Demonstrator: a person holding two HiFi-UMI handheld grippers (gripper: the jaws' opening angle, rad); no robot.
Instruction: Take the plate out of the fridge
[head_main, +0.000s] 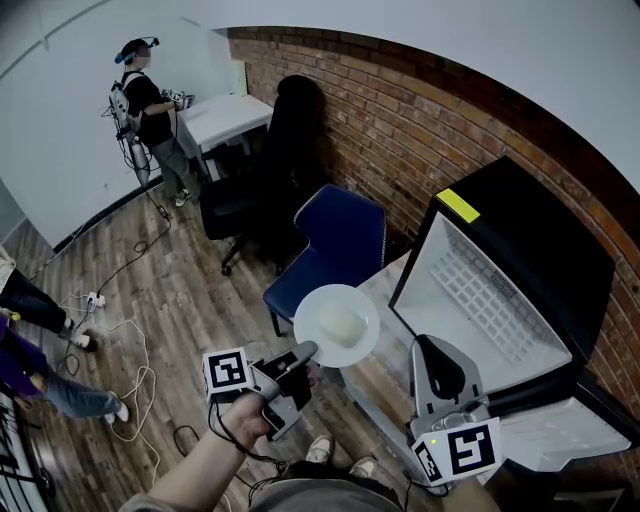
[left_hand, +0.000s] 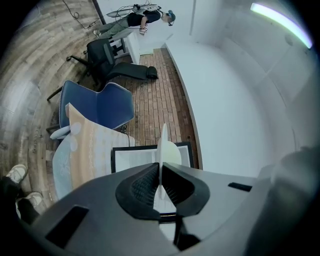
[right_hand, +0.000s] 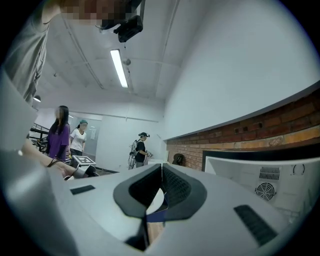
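Note:
My left gripper (head_main: 303, 358) is shut on the near rim of a round white plate (head_main: 337, 325), holding it level in the air over the table corner, left of the fridge. In the left gripper view the plate (left_hand: 163, 145) shows edge-on, pinched between the two ribbed pads of the left gripper (left_hand: 160, 175). The black mini fridge (head_main: 540, 240) stands at the right with its door swung open and its white inside (head_main: 480, 300) showing. My right gripper (head_main: 432, 352) hangs in front of the fridge opening. In its own view the right gripper (right_hand: 161, 169) has its tips together with nothing between them.
A blue chair (head_main: 335, 245) stands just beyond the plate, a black office chair (head_main: 250, 190) further back. A cloth-covered table (left_hand: 85, 150) carries the fridge. A brick wall (head_main: 400, 120) runs behind. A person (head_main: 148, 110) stands at a white desk far back. Cables lie on the wooden floor (head_main: 130, 320).

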